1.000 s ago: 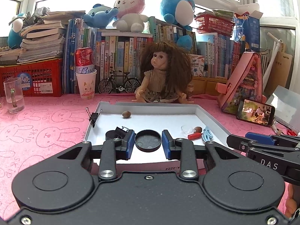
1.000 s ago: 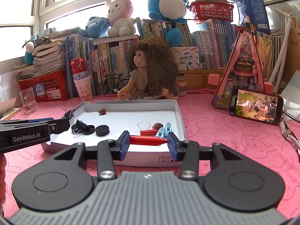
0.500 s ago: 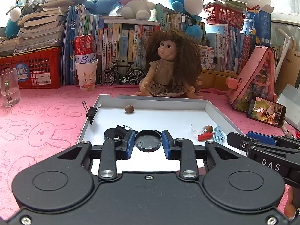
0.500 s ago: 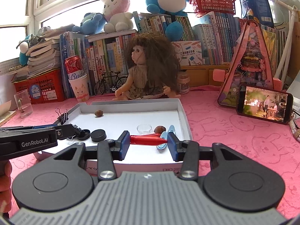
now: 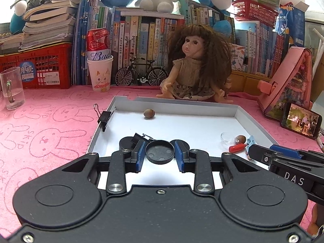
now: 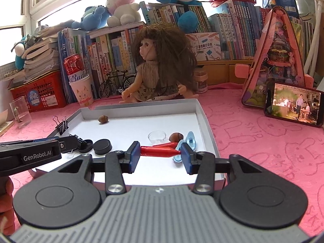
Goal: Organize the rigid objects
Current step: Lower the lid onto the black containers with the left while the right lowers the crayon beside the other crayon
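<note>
Red crayon-like stick spans the right gripper crosswise over the near right part of the white tray, its blunt end on the left pad and its pointed tip on the right, so its long axis runs left to right. Clamped end to end, it probably rides level for setting down. Left gripper is closed on a black round cap, hollow side up, near the tray's near left, by other black lids.
</note>
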The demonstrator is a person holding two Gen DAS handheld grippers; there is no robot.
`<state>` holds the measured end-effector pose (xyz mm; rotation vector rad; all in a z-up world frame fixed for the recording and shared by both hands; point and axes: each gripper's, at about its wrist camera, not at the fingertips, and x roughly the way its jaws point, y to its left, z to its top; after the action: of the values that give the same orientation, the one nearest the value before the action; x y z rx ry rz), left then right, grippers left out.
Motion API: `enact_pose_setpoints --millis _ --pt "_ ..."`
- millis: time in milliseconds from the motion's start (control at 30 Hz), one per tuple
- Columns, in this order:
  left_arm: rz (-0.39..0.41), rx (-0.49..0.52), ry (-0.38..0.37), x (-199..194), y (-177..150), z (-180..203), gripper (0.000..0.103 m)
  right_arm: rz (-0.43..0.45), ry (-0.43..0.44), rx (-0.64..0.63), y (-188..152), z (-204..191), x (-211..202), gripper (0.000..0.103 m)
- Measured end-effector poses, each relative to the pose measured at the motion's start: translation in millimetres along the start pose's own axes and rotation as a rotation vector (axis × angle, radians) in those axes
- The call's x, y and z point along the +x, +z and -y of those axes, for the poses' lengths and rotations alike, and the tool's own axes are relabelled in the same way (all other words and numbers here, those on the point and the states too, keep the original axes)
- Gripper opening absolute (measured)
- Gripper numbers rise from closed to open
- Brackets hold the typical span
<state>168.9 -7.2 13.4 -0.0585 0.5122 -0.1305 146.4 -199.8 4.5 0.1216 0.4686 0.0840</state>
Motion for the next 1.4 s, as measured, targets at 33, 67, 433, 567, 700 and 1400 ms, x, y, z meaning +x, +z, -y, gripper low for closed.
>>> enact_pose_setpoints --millis 33,67,433,567,700,1400 --pt "-0.001 0.001 0.004 1 0 0 0.030 -0.002 0.000 0.001 -1 0 1 0.049" --pt "-0.003 0.002 0.005 3 -1 1 0.030 -0.003 0.001 0.001 -1 -1 2 0.049" --pt "-0.025 -0.004 0.031 20 -3 1 0.030 -0.017 -0.002 0.007 3 -4 18 0.049" --pt "-0.038 -0.019 0.025 25 -1 -2 0.030 -0.022 -0.005 0.015 5 -4 24 0.049" --pt "-0.069 -0.011 0.028 34 3 -3 0.030 -0.042 0.009 0.004 7 -5 32 0.049" --pt "-0.116 -0.020 0.051 61 15 -7 0.030 -0.119 0.069 0.019 12 -1 58 0.049"
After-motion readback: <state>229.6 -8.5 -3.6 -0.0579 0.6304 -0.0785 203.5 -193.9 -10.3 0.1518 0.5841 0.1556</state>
